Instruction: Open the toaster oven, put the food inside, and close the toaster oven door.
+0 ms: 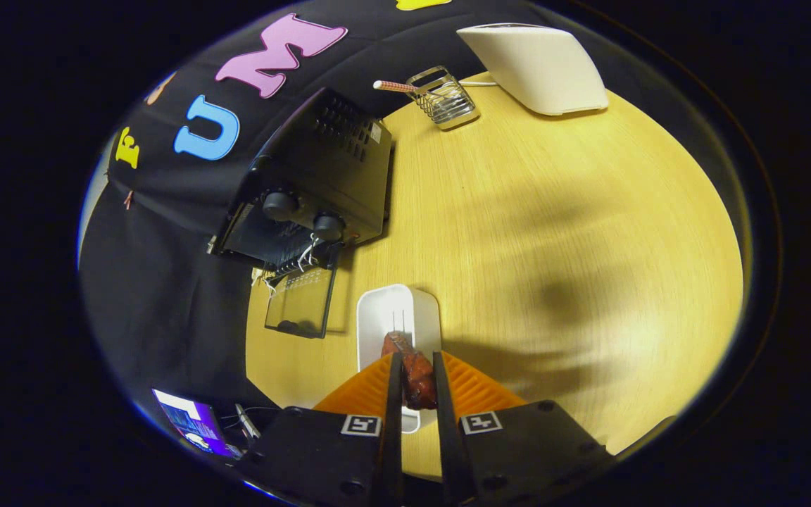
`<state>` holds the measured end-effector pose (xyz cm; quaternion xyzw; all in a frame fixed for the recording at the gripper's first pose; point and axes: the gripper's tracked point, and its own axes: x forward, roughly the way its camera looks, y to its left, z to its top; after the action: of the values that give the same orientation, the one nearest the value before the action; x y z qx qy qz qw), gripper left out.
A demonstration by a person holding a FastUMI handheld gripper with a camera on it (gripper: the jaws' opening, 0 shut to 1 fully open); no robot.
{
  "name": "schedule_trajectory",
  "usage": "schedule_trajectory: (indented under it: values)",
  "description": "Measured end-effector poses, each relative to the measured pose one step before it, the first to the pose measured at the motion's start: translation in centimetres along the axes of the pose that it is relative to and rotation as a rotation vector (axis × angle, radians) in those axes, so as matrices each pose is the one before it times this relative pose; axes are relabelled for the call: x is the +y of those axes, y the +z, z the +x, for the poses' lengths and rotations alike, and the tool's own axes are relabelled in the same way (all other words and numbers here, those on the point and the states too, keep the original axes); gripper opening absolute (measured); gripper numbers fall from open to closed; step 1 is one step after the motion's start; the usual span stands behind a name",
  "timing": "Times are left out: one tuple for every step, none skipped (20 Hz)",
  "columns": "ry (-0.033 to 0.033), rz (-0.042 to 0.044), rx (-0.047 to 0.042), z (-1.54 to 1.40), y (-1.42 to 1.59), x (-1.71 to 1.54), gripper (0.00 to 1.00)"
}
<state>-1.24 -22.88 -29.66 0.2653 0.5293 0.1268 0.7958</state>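
tool (416, 366) clenched on the food (416, 377), over white tray (397, 313), low centre of frame. toaster oven (307, 190), door (300, 303) down, lies up-left; carry runs that way across table (553, 232).

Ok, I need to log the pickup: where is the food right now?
In the gripper view the reddish-brown food sits clamped between the gripper's jaws, over the white tray, with the open toaster oven beyond.

A wire basket (444, 98) and a white box (539, 67) stand apart on the wooden table (553, 232)
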Motion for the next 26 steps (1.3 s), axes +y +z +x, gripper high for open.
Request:
schedule_trajectory:
  values:
    - [0.01535,0.00348,0.00333,-0.113,-0.118,0.149,0.25]
    - [0.01019,0.00228,0.00143,-0.154,0.001,0.16,0.22]
    - [0.00364,-0.00669,0.003,-0.085,-0.042,0.046,0.19]
    - [0.00219,-0.00074,-0.00244,-0.088,0.083,0.079,0.19]
    - [0.00038,-0.00411,0.00226,-0.189,0.058,0.058,0.17]
    - [-0.00026,-0.00601,-0.00106,-0.218,0.021,0.136,0.17]
    - [0.00345,-0.00189,-0.00166,-0.388,0.085,0.219,0.17]
    - [0.00723,0.0025,-0.00042,-0.44,0.15,0.429,0.17]
    - [0.0055,0.0056,-0.00433,-0.457,0.172,0.522,0.17]
    - [0.00687,0.00255,-0.00143,-0.51,0.161,0.601,0.17]
    - [0.01189,-0.00303,-0.00276,-0.504,0.048,0.788,0.17]
    - [0.01129,-0.00902,-0.00772,-0.392,0.321,0.737,0.17]
    - [0.00441,-0.01011,-0.01002,-0.442,0.334,0.592,0.17]
    - [0.00149,-0.00776,-0.01206,-0.331,0.296,0.543,0.17]
    - [0.00259,0.00156,-0.01866,-0.237,0.405,0.676,0.17]
    - [0.00583,0.00738,-0.01506,-0.329,0.239,0.756,0.17]
    - [0.00436,0.01541,-0.01703,-0.207,0.312,0.744,0.17]
    - [0.00416,0.01979,-0.01741,-0.338,0.154,0.822,0.17]
    - [0.00464,0.01587,-0.01749,-0.274,0.137,0.85,0.17]
    - [0.00172,0.00959,-0.01721,-0.222,-0.081,0.833,0.17]
    - [-0.00228,0.0025,-0.01704,-0.15,0.006,0.652,0.17]
    - [-0.00699,0.0032,-0.01816,-0.215,-0.148,0.617,0.17]
    - [-0.00818,0.00995,-0.01849,-0.048,-0.131,0.623,0.17]
    - [-0.00236,0.01412,-0.02129,-0.208,-0.315,0.768,0.17]
    - [0.00359,0.01613,-0.01734,-0.064,-0.427,0.828,0.17]
    - [0.00423,0.016,-0.01524,-0.008,-0.455,0.767,0.17]
